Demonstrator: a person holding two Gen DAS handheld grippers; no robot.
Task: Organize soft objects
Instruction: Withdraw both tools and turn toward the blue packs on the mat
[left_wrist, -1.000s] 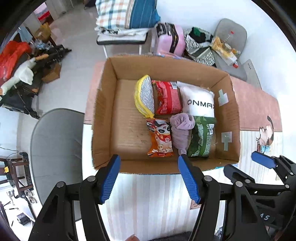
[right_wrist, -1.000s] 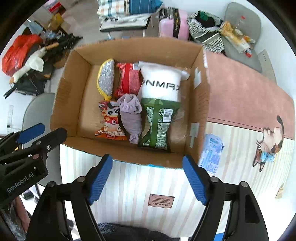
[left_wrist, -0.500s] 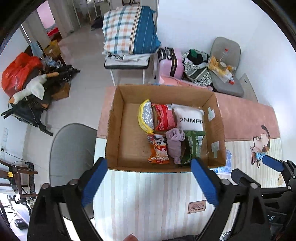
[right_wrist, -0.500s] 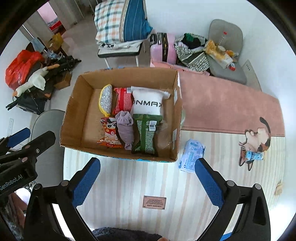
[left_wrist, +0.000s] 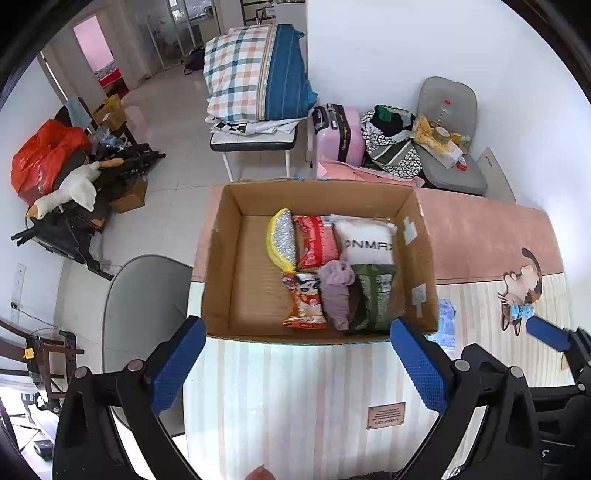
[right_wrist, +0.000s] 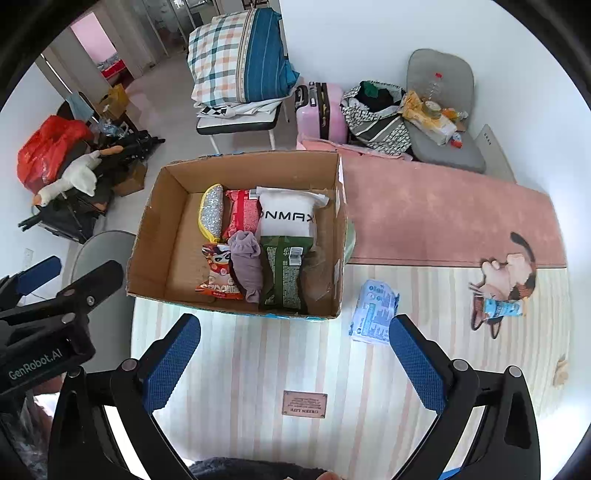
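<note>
Cardboard formed the one container in view: an open box (right_wrist: 236, 236) standing on the striped tabletop (right_wrist: 266, 354). It held six soft items packed against its right half: a silver-and-yellow pouch (right_wrist: 212, 214), a red packet (right_wrist: 242, 214) and a white "ONMAX" bag (right_wrist: 288, 218) in the far row; an orange snack packet (right_wrist: 218, 273), a lilac cloth bundle (right_wrist: 247, 264) and a green packet (right_wrist: 282, 275) in the near row. The left half of the box floor lay bare. One pale blue packet (right_wrist: 373, 312) remained outside, flat on the tabletop just beside the right wall of the box. The left gripper (left_wrist: 295, 363) and the right gripper (right_wrist: 293, 363) hovered above the near tabletop, jaws wide apart and holding nothing. Likely risks: a thin, flat packet could slip from the jaws or be pinched only at its edge, and a low approach could strike the box wall and shift the box.
</note>
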